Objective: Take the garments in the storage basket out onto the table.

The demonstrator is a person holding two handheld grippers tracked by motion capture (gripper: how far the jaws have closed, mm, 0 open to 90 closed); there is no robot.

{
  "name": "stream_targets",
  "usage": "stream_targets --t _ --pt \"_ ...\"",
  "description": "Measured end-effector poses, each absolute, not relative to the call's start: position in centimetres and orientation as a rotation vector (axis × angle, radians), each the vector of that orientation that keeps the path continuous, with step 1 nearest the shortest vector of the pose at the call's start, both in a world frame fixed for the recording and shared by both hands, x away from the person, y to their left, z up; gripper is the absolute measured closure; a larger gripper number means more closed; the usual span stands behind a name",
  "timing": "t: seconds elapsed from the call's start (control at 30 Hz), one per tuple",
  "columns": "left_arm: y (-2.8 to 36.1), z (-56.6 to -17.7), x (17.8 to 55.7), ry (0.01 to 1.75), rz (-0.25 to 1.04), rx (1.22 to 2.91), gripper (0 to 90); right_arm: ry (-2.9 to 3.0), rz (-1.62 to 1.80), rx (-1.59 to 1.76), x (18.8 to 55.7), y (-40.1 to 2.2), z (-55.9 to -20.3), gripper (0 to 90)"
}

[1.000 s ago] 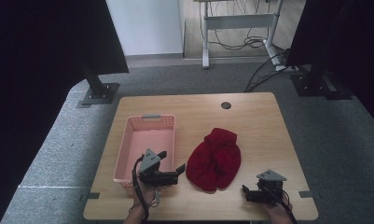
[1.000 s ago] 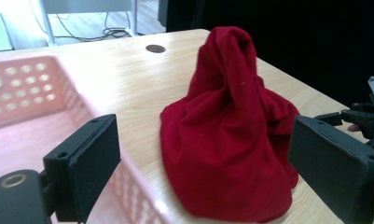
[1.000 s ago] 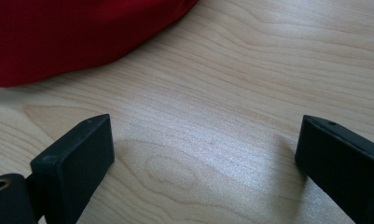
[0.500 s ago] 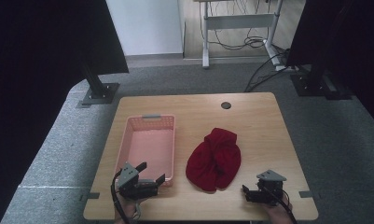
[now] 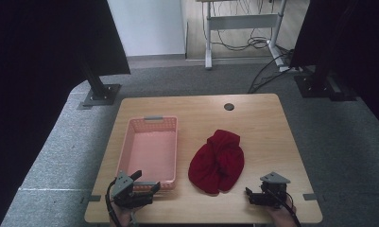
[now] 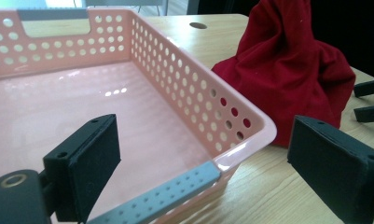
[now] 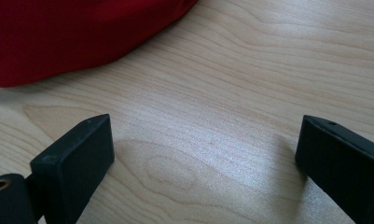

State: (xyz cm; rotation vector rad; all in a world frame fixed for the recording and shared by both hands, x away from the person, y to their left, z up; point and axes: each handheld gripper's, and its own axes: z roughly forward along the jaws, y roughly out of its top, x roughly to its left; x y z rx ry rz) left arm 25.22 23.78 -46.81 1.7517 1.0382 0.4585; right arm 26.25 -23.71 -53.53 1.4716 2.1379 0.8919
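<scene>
Best guess at the job: get the red cloth (image 5: 217,161) into the pink basket (image 5: 147,124). To do it well I'd pinch the heap low at its near edge and bunch the folds so nothing trails over the rim. Both tongs are released and hold nothing. The cloth sits mid-table, at about 2 o'clock from the left gripper (image 5: 139,188) and 10 o'clock from the right gripper (image 5: 251,196); the basket's near corner is just beyond the left jaws.

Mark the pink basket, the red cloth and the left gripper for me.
pink basket (image 5: 172,142): high view, right side wall.
red cloth (image 5: 217,161): high view, middle of the bundle.
left gripper (image 5: 147,181): high view, between its open jaws at the basket's near edge.
</scene>
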Motion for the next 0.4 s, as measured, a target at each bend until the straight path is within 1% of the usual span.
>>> stream_targets --t 0.4 --pt "24.39 -46.78 25.19 1.051 0.459 1.731 9.0 2.138 0.892 1.472 26.25 -23.71 -53.53 4.2"
